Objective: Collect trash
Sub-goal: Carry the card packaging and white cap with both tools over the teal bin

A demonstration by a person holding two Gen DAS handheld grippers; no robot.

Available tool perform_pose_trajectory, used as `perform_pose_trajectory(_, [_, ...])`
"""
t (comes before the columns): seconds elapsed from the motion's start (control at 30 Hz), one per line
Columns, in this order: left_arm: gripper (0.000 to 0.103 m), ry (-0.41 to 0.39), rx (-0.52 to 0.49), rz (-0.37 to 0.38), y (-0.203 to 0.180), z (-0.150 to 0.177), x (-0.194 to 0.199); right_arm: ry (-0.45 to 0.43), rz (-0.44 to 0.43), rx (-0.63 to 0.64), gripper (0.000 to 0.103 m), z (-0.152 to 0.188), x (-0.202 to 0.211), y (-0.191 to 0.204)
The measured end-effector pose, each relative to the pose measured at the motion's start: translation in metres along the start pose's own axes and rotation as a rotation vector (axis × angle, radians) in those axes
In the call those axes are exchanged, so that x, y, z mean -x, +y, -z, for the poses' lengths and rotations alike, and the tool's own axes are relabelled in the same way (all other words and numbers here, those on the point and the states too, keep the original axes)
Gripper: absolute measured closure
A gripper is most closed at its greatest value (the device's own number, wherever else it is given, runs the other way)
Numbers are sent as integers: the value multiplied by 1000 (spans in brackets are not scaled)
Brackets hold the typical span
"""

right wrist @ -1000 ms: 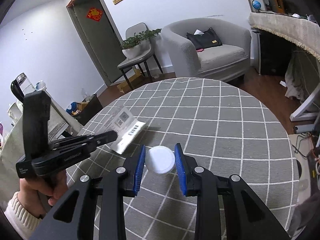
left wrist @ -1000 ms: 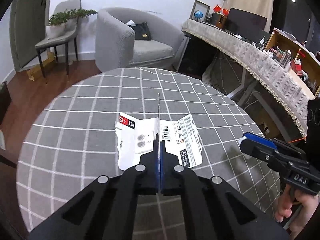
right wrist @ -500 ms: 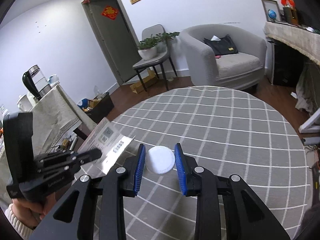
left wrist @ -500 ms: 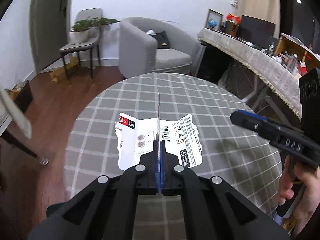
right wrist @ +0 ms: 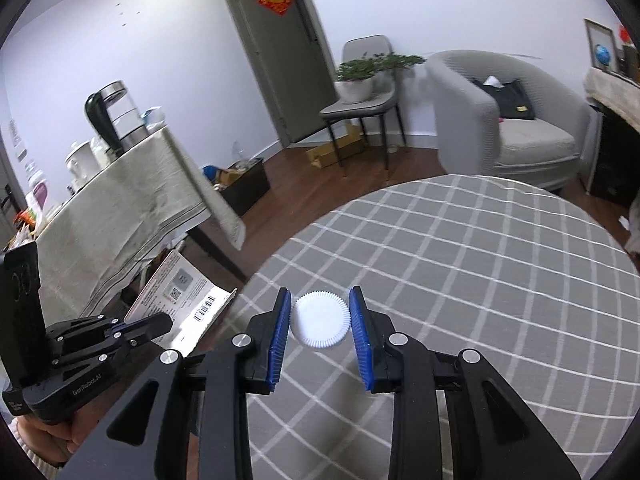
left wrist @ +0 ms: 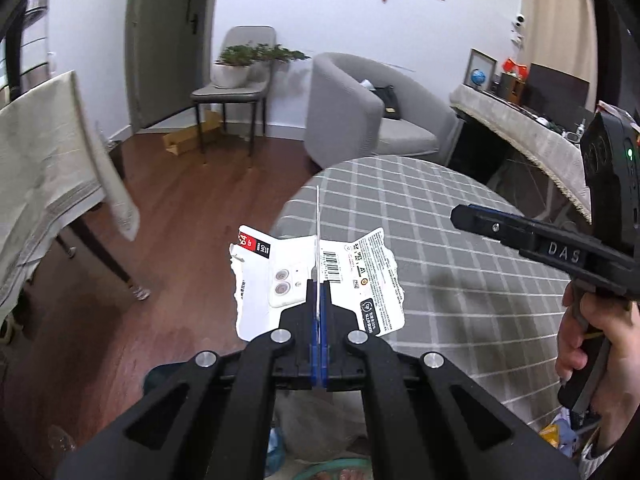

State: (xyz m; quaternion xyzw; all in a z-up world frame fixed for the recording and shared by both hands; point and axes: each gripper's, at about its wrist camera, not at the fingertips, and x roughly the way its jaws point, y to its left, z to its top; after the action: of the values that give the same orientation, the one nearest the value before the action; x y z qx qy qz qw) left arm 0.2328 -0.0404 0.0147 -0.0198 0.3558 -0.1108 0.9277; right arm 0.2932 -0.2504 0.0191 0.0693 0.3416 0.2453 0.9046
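left claw (left wrist: 319, 300): black, blue pads | right claw (right wrist: 320, 330): black, silver screws

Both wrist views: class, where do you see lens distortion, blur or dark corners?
Left wrist view: black fisheye corners, the door frame bows, and the draped cloth is smeared while the torn packaging stays sharp. Right wrist view: the checked table edge curves, and the white paper cup is crisp.

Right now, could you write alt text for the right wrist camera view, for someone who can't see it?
Two blue-padded fingers clamp a white pleated paper cup above a round table with a grey checked cloth. At lower left, a second gripper pinches a torn white package card; beyond are a grey armchair and a potted plant on a chair.
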Motion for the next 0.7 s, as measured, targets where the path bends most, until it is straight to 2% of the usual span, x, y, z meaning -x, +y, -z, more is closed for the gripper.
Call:
perform_pose_trajectory(0.2, [101, -1, 65, -45, 41, 20, 14, 21, -34, 39, 73, -4, -18, 34])
perform_pose_trajectory(0.33, [101, 28, 125, -66, 73, 41, 14, 46, -61, 64, 73, -4, -33, 59])
perform_pose_trajectory(0.7, [101, 198, 234, -119, 140, 109, -25, 130, -113, 170, 73, 6, -77, 130])
